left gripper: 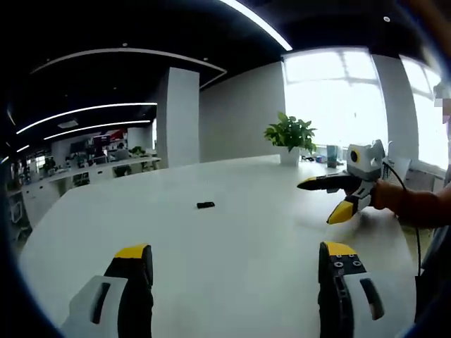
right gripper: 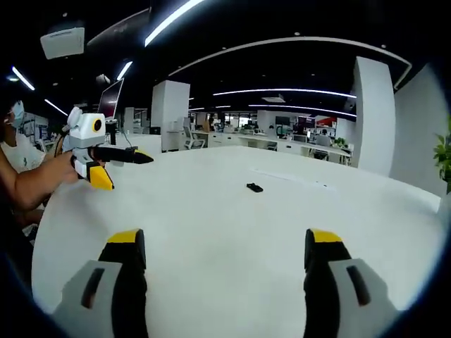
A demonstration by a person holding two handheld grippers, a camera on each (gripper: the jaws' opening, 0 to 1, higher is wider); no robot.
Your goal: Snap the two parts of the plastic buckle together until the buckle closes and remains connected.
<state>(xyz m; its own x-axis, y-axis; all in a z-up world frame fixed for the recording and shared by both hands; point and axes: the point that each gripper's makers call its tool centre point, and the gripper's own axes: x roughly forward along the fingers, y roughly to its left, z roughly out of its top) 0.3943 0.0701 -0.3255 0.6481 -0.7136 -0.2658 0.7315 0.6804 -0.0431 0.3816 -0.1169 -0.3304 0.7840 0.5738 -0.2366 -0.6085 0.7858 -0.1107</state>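
Two grippers, both held above the white table [left gripper: 232, 267] with jaws spread wide and nothing between them. Left gripper [left gripper: 236, 257] rises from the bottom of the left gripper view; right gripper [left gripper: 338, 197] enters at right of frame, held by a hand [left gripper: 387, 196]. Right gripper view: own jaws wide apart at bottom, left gripper [right gripper: 116, 169] at upper left. Buckle [left gripper: 205, 205] (small, dark, parts not distinguishable) lies on the table near frame centre, well apart from both grippers. Potted plant [left gripper: 290, 135] at the table's far edge.
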